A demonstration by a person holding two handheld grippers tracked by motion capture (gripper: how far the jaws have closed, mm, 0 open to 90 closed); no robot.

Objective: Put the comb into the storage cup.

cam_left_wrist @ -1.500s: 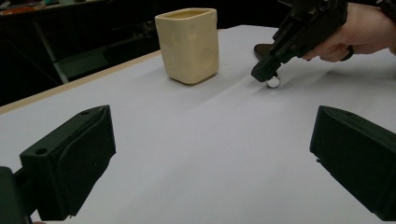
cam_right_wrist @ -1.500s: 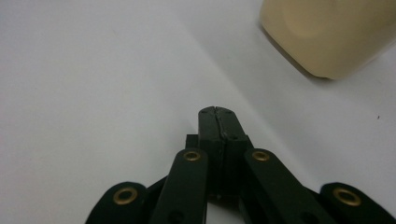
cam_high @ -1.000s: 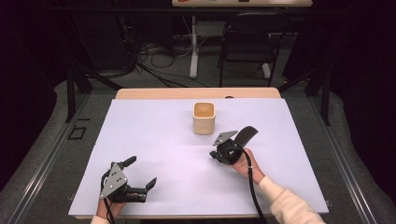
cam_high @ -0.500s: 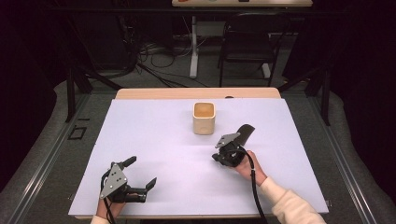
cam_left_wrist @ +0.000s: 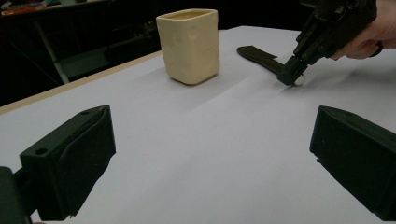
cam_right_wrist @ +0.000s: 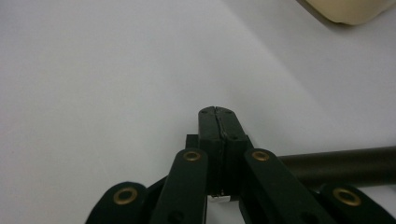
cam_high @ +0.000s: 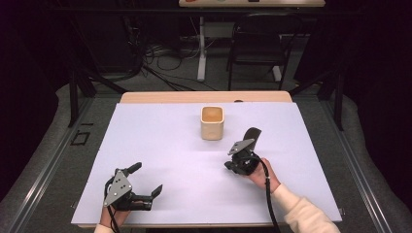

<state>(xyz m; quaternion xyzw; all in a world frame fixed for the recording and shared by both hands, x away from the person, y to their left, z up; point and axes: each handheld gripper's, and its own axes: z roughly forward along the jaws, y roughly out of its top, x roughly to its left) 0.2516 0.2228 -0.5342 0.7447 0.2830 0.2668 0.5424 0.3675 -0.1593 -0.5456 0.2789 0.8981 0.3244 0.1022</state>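
Right tongs (cam_high: pixel 237 166) closed, jaws pressed flat together in the right gripper view; a sliver of something white shows low between them, can't tell what. Tips are down at the desk (cam_high: pixel 160 141) surface, right on the near end of the dark tool (cam_high: pixel 252 135), apparently clamped on its tip.

Tool lies flat, long axis running from the tongs away toward the far right, broad end farthest from the person. In the left gripper view it stretches from the right tongs' tip back behind the cup (cam_left_wrist: pixel 188 45).

Cup stands upright, just left of the tool's far end and apart from it, opening up. From the right tongs it's forward and left, near.

Left tongs (cam_high: pixel 145 182) wide open, empty, resting near the front left edge, well apart from both cup and tool. Right hand is clearly the nearer one.

Nothing between tongs and cup. My guess: any lift toward the cup swings the long end past the rim, so that's the clearance to watch.
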